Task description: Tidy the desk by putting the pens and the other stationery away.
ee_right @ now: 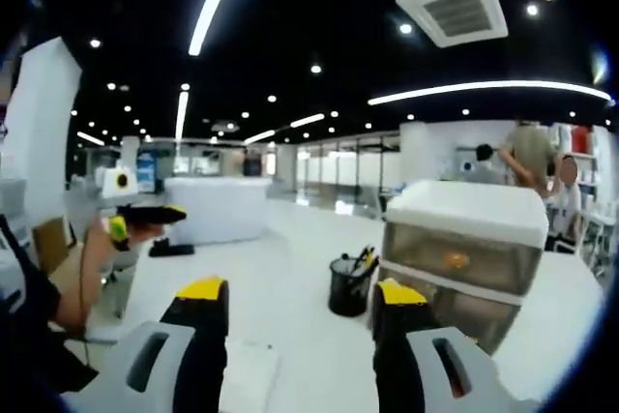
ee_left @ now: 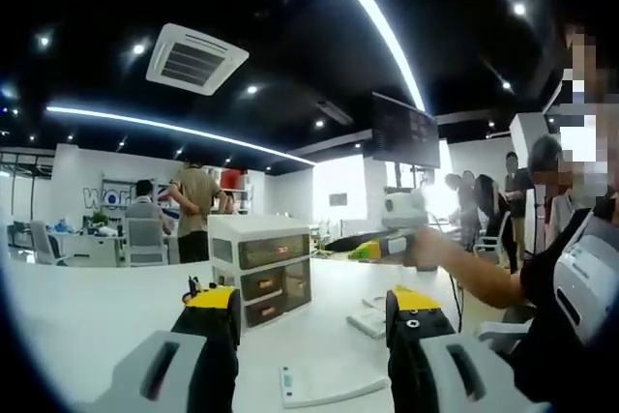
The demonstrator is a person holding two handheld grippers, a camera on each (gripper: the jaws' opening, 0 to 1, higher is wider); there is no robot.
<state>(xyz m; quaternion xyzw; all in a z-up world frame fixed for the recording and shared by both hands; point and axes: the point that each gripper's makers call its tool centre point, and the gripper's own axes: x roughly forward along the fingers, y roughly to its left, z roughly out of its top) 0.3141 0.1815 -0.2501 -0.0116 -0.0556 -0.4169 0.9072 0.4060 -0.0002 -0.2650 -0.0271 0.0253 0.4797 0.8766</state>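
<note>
Both grippers, left (ee_left: 311,321) and right (ee_right: 295,311), spread, empty. Pens (ee_right: 364,260) in mesh cup (ee_right: 349,288) beside drawer unit (ee_right: 464,250): light, stiff, slippery; pinch mid-barrel.

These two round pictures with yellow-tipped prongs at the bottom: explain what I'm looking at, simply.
No robot here. A person holds a two-jaw tool in each hand, and a fisheye camera rides on each tool, looking forward along its jaws.

In the left gripper view, the left hand-held gripper rises from the bottom, jaws apart, holding nothing. In the right gripper view, the right hand-held gripper looks the same, also empty. Each view also catches the person's other hand stretched out with its tool.

Both look across a white desk. On it stand a white plastic drawer unit with translucent brown drawers and a black mesh pen cup holding pens. A flat white card or device lies near the front edge; I cannot tell what it is. Other people stand behind.
</note>
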